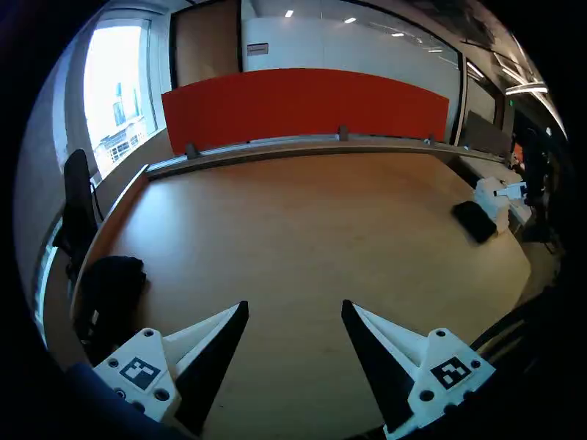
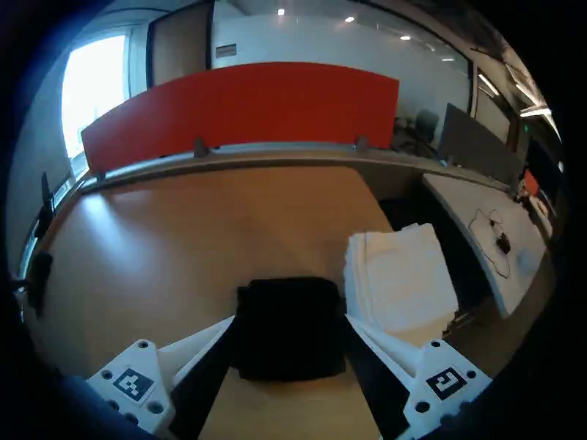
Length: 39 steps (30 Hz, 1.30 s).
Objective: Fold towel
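1. Wooden desk (image 2: pixel 183 235), with a red divider (image 2: pixel 242 103) along its far edge.
2. Stack of white towels (image 2: pixel 400 282) at the desk's right edge.
3. Black folded towel (image 2: pixel 290 345) just beside the stack, between the wide-open right tongs (image 2: pixel 290 317).
4. Left tongs (image 1: pixel 293 304) spread wide above the desk, holding nothing.

Evenly bright indoors; blown out to white at the tall daylight window (image 1: pixel 117 103) on the left; soft pale sheen across the light brown wooden tabletop (image 2: pixel 147 242); folded black towel (image 2: pixel 290 337) crushed to a flat dark patch; long red divider panel (image 1: pixel 304 103) strongly bowed; dimmer toward the edges.
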Tool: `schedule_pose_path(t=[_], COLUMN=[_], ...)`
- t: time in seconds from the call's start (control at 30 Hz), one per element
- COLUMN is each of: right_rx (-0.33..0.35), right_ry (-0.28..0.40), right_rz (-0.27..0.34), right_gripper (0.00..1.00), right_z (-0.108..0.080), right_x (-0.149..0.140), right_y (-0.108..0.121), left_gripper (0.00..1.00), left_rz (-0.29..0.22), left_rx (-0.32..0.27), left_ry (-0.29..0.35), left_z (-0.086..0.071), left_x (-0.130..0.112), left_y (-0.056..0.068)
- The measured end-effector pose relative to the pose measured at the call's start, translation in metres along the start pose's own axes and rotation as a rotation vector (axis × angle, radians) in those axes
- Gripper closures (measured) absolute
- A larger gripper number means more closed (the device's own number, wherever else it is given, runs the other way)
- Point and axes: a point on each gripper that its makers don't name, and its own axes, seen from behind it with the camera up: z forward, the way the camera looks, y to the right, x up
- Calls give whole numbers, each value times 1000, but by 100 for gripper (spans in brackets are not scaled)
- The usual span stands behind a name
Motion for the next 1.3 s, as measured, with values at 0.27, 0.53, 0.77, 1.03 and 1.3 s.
schedule_pose_path(t=[0.27,0.53,0.77,1.03,1.3], right_rx=[-25,-37,-62,-58,-48], right_ry=[170,323,457,531,560], right_rz=[21,49,49,14,-6], right_gripper=[6,6,6,5,5], right_z=[-11,-24,-39,-52,-60], right_x=[31,60,89,108,123], right_y=[-9,-19,-24,-41,-58], left_gripper=[6,6,6,6,6], left_rz=[-9,-17,-30,-46,-62], left_rx=[-3,2,11,44,91], left_ry=[24,46,70,127,226], left_z=[0,0,0,0,1], left_x=[8,16,23,38,66], left_y=[-2,-6,-11,-24,-42])
